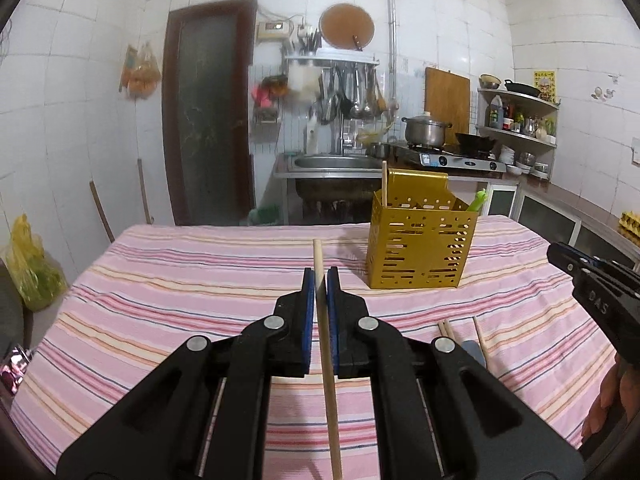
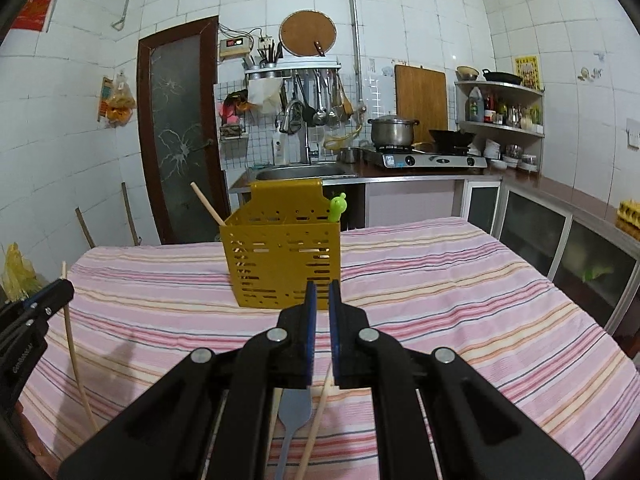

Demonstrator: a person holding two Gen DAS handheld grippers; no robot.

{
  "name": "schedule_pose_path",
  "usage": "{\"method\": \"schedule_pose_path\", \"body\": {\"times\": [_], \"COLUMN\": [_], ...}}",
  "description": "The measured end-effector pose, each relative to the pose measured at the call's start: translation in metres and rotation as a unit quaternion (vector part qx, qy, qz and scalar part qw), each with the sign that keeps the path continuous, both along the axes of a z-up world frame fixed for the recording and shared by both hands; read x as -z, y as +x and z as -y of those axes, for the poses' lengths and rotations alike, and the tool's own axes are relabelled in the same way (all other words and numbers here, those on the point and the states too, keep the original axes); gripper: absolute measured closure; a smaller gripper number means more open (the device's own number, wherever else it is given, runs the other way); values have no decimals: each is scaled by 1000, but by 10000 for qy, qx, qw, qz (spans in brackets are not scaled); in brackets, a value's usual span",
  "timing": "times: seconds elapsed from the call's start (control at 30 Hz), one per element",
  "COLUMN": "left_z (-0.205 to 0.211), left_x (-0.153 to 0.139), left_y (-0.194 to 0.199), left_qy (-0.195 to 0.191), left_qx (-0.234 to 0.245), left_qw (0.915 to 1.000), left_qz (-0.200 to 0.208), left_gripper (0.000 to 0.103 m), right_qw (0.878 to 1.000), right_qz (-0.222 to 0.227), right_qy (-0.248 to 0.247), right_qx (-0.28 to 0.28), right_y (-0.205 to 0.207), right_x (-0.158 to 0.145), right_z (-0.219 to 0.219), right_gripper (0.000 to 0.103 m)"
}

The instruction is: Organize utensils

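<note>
- The left gripper (image 1: 320, 280) has its fingers closed on a wooden chopstick (image 1: 326, 360), which runs between the blue pads – its near end is cut off by the bottom edge of the left wrist view.
- The right gripper (image 2: 322, 292) has its fingers almost together, a thin gap between the pads; nothing shows there, though the pads' inner faces are hard to see.
- A gold perforated holder (image 2: 282, 258) stands upright on the desk's striped cloth (image 2: 460, 280), with one chopstick (image 2: 208, 204) leaning out and a green utensil top (image 2: 337, 206) peeking over the rim – the rest is hidden inside.
- Beneath the right gripper lie a grey-blue fork (image 2: 294, 412) and another chopstick (image 2: 316, 424), both partly hidden by the black frame.
</note>
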State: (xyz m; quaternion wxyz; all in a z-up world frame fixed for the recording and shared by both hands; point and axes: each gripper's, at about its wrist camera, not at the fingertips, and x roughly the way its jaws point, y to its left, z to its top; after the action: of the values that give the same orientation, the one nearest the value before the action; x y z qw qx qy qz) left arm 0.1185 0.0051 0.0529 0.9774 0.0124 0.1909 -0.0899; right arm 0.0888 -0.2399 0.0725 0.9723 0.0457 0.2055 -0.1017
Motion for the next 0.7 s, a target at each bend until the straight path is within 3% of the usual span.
{"method": "schedule_pose_path", "body": {"times": [0.1,0.3,0.43,0.7], "left_z": [-2,-7,-6,4], "left_x": [-1,4,13,28], "left_y": [2,24,48,93], "left_qy": [-25,-103,-178,-156], "left_qx": [-28,-8,66,157], "left_qw": [10000,9993,9975,9939], "left_qz": [-31,-348,-687,-1078], "left_gripper": [98,98,98,98], "right_qw": [9993,9903,9852,9744], "right_qz": [-274,-1240,-1589,-2146], "right_qy": [266,628,613,613], "right_qx": [-4,50,197,288], "right_y": [10,50,70,100], "right_x": [9,46,69,96], "right_z": [12,34,36,35], "right_gripper": [97,95,63,67]}}
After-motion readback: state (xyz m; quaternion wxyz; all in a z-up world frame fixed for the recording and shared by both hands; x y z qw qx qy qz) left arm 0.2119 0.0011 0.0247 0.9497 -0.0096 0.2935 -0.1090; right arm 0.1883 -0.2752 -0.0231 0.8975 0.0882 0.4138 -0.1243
